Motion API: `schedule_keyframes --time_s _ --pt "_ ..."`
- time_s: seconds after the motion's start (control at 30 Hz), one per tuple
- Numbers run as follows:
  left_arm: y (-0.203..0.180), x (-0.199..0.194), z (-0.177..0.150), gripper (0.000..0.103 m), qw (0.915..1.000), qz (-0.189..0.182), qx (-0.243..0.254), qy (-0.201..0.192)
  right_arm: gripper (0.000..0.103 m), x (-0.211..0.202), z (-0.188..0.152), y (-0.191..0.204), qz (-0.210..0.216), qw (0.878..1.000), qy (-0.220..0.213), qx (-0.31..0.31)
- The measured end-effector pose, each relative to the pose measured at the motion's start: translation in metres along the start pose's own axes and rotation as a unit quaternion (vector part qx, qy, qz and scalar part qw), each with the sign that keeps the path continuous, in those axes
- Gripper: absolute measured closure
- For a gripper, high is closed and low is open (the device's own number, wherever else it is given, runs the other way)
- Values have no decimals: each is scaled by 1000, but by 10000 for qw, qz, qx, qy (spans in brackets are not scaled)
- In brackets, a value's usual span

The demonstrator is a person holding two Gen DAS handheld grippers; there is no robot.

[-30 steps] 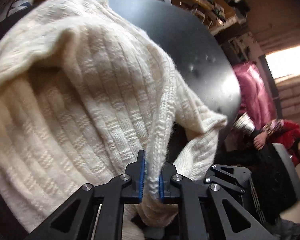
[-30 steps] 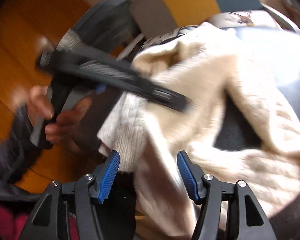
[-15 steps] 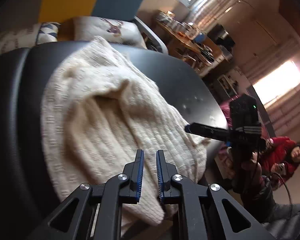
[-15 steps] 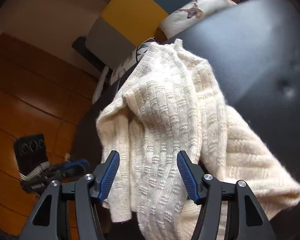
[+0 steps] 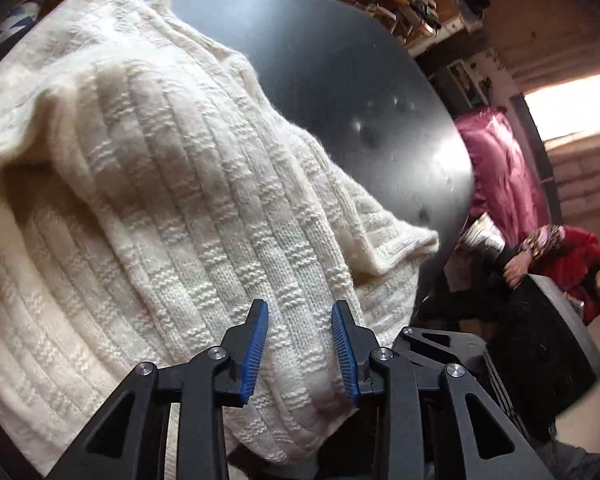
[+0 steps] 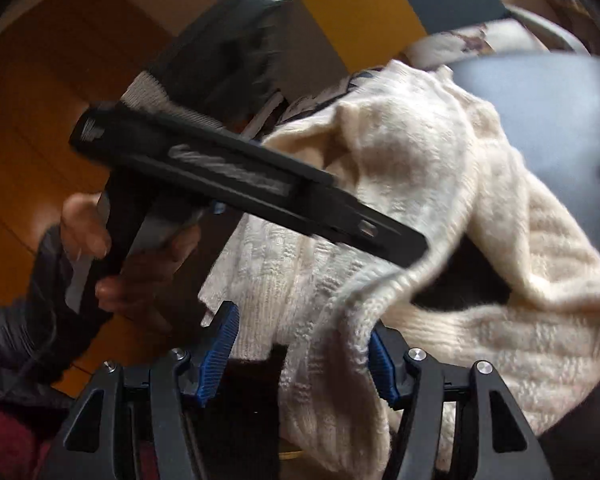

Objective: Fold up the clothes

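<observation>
Since half a second ago the left gripper [image 5: 300, 346] has spread its fingers over the sweater [image 5: 160, 184]; right gripper [image 6: 300, 354] gapes, empty.

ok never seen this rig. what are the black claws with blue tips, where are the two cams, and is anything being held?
No robot here: a person holds a two-finger gripper in each hand, and each carries a fisheye camera looking out along its fingers. The left camera shows the left gripper open, with a cream knitted sweater between its blue pads. The sweater lies rumpled on a dark round table. The right camera shows the right gripper, also open around a sweater fold, not clamped. Its view catches the left gripper seen side-on, gripped by the person's hand. Nothing is pinched now.
</observation>
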State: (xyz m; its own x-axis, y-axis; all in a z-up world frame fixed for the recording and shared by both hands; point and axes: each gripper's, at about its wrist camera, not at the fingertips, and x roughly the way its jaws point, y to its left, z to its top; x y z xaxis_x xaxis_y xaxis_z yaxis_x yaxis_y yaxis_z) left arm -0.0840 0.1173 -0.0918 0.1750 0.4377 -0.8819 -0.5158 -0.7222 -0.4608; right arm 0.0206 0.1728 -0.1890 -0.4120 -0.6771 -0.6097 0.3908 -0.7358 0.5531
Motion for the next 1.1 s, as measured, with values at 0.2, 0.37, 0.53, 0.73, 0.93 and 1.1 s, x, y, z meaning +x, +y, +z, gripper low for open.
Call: schedule_keyframes --time_s 0.2,0.37,0.53,0.73,0.93,1.1 --pt "6 -11 12 47 9991 -205 -246 265 41 26 3 35 -481 9929 346 -1034" --pt "11 -22 5 26 9994 328 65 87 41 38 4 57 -925 9821 310 -1612" --pt "17 -9 -11 94 9946 913 500 58 41 53 -2 68 -1405 9697 481 -1937" --pt "57 -54 -41 96 9927 -167 -154 -1185 41 8 2 48 -1852 9753 -21 -1202" --pt "104 -132 -105 95 9470 -920 -581 -3021 43 -26 37 5 -1591 9866 -336 -114" --pt "153 -164 -143 94 9228 -764 -1225 -3573 43 7 71 9 -1898 9805 64 -506"
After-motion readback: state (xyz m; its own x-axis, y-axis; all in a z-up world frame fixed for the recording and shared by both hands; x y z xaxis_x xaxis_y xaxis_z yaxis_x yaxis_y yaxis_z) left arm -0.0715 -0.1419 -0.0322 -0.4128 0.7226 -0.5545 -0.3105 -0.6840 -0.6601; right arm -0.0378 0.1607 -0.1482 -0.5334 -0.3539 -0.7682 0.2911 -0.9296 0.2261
